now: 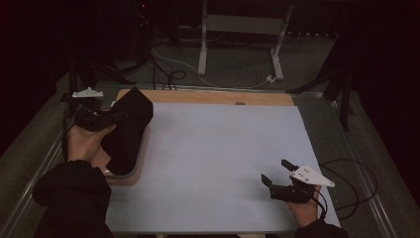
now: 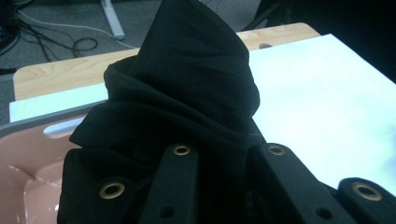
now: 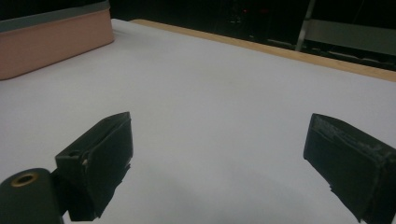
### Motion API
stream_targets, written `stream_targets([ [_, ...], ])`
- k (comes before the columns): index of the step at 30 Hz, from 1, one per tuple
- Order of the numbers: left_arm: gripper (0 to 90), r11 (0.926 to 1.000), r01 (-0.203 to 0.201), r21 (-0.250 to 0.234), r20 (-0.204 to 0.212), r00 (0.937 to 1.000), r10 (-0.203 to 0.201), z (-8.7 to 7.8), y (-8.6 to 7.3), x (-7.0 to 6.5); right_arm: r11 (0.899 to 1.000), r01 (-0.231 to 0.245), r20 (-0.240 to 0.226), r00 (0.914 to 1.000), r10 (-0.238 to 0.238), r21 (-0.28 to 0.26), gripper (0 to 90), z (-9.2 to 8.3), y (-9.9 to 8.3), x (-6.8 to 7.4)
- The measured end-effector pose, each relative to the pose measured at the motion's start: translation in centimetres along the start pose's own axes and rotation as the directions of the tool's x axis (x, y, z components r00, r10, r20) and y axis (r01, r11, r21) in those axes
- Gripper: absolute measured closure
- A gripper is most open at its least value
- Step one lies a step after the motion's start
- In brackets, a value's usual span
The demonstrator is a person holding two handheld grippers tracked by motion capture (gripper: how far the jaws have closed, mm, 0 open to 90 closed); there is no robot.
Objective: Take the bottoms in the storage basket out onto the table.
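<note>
— Black cloth first, since it's farthest left: where is it?

— Bunched up and lifted over the pink bin at the left edge of the table. Its lower part hangs down into the bin, and its top corner stands up near the wooden edge of the table. My guess is it's being drawn out of the bin, which would explain why it hangs in a gathered heap rather than lying flat.

— And the left gripper?

— Clenched on the cloth. In the left gripper view the fabric is piled right over the jaws, which sit close together with folds caught between them.

— Moving right?

— White sheet covering the tabletop, bare in the middle; a likely spot to lay the cloth out.

— The right gripper?

— Resting low near the sheet's front right corner, well apart from the cloth. Its jaws stand wide, released, nothing between them but white surface, pointing toward the bin's wall. I'd judge it's waiting to take a corner.
</note>
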State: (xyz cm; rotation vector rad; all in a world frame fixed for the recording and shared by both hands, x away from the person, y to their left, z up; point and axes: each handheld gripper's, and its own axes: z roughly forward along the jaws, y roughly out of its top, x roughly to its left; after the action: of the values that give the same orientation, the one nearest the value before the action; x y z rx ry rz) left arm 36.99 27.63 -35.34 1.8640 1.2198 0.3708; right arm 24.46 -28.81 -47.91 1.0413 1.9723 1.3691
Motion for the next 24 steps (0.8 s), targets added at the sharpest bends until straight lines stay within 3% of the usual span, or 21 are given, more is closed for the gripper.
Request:
stream_targets([
  [24, 82.8, 0.9986, -0.039, -0.035, 0.056, 0.9976, 0.041, -0.1, 2.1, -2.4, 1.000, 0.001, 0.002, 1.0000, -0.001, 0.002, 8.1, 0.1, 0.0, -0.1],
])
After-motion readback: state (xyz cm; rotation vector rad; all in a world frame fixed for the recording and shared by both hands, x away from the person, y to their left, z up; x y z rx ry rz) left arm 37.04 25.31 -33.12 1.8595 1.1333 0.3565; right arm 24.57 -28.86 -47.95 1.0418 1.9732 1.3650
